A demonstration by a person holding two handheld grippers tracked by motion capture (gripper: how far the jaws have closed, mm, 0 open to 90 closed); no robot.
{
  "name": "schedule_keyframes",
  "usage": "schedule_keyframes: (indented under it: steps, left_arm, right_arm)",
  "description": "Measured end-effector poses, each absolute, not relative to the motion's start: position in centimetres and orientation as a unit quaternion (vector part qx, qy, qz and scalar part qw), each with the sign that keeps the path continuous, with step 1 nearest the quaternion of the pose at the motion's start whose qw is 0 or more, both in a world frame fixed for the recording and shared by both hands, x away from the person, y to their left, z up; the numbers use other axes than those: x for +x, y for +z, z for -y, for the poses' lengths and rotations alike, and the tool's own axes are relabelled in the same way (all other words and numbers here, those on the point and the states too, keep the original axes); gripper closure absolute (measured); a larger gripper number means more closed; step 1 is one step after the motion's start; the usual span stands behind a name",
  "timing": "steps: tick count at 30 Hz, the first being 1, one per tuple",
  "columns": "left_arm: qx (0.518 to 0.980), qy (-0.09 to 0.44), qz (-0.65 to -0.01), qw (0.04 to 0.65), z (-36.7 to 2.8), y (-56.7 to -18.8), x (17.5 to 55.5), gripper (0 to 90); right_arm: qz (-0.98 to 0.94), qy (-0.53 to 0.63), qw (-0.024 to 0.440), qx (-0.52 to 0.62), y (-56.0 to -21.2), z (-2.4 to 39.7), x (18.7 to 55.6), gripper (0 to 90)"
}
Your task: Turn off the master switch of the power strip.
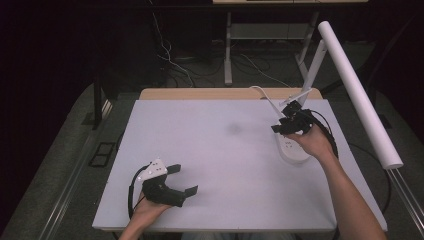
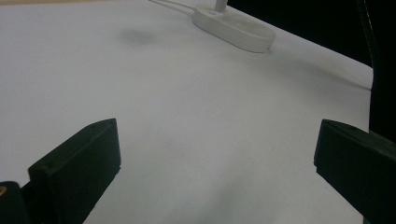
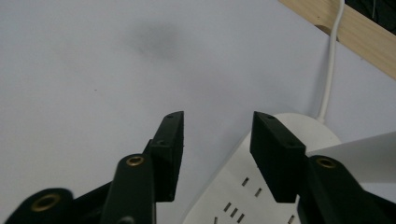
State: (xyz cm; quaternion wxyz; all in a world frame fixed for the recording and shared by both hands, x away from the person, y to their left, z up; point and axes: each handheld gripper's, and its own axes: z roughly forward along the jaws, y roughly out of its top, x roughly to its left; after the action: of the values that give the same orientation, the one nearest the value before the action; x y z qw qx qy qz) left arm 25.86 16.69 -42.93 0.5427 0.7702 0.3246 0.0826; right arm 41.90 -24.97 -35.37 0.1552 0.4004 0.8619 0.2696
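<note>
right gripper jaws half-closed, nothing pinched – hovering over power strip near right edge of white table. left gripper wide open, empty, parked near front edge. strip looks rigid, light, slick plastic – best grabbed across narrow sides. hand hides part of it; cord runs off back edge.
</note>
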Motion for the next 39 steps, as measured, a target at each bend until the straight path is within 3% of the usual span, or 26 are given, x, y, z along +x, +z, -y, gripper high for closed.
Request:
schedule_keyframes:
  steps: [13,39]
  left_arm:
    - [0.768,0.083,-0.327,0.544,-16.9,-42.9,25.9,0.0]
    - [0.768,0.085,-0.333,0.54,-17.4,-42.9,26.0,0.1]
  right_arm:
    - [-0.861,0.239,0.193,0.405,-36.4,24.3,43.1,88.6]
    - [-0.857,0.148,0.239,0.432,-39.4,22.6,45.3,89.5]
